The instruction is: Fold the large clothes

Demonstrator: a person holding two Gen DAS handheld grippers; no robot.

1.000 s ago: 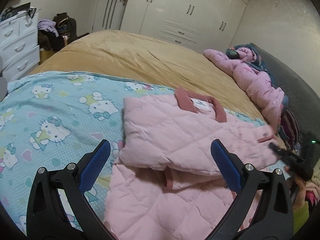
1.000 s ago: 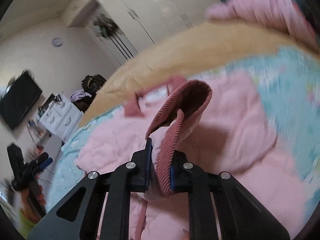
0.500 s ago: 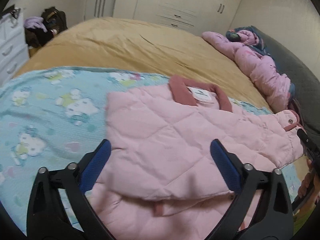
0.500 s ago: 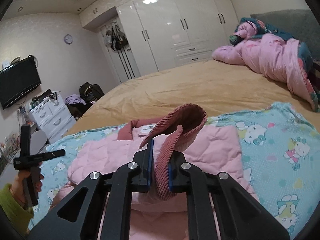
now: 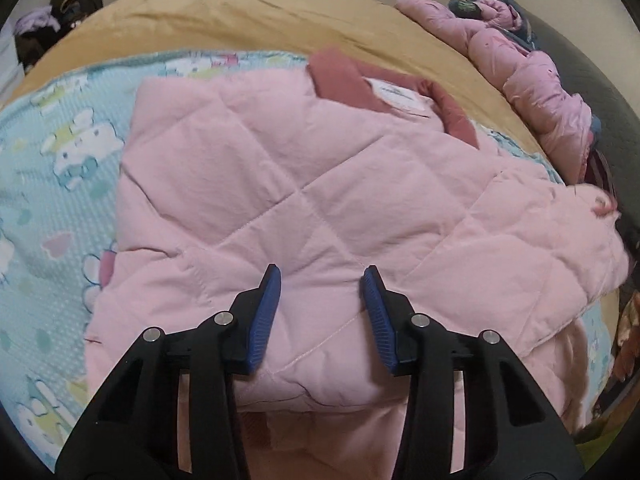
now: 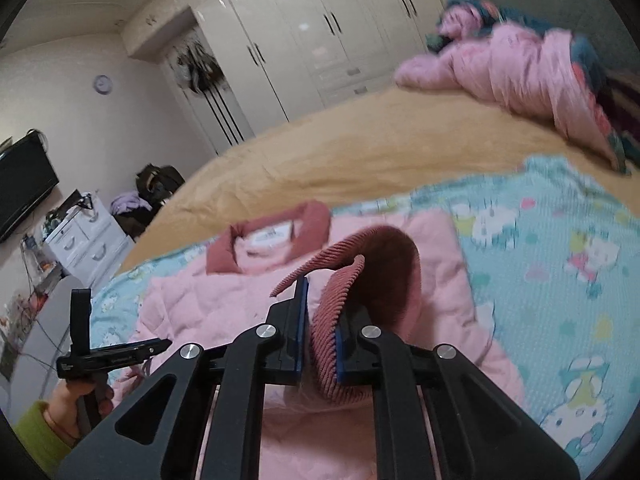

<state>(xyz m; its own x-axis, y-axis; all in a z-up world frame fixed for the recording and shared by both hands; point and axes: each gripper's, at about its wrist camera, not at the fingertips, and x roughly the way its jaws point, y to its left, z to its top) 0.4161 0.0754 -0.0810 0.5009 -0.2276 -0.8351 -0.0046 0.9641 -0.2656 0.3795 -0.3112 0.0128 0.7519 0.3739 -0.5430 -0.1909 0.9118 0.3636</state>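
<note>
Lying partly folded on a pale blue cartoon-cat printed blanket (image 5: 48,184) is a pale pink quilted jacket (image 5: 304,184) with a dusty-rose ribbed collar (image 5: 344,84) and a white neck label (image 5: 400,98). One quilted panel is seen turned over the jacket body, its folded edge nearest the left wrist camera. A dusty-rose ribbed cuff (image 6: 340,312) of the jacket is held raised above the jacket body, pinched between the blue pads of the right gripper (image 6: 320,332), whose jaws are closed tight on it. The left gripper (image 5: 320,280) is held low over the folded panel, jaws standing partly apart with nothing between them; its blue pads (image 5: 266,312) appear just above or against the fabric, contact cannot be told. In the right wrist view the left gripper is seen beside the jacket, gripped by a hand (image 6: 76,400) in a yellow-green sleeve (image 6: 36,436). Beyond the jacket collar, a mustard-yellow bedspread (image 5: 260,20) is spread. At the far right of the bedspread, a heap of pink padded clothing (image 5: 532,72) is piled. Behind the bed, white wardrobe doors (image 6: 320,32) are ranged; a white chest of drawers (image 6: 88,240) and a black wall screen (image 6: 24,184) are placed to their left.
</note>
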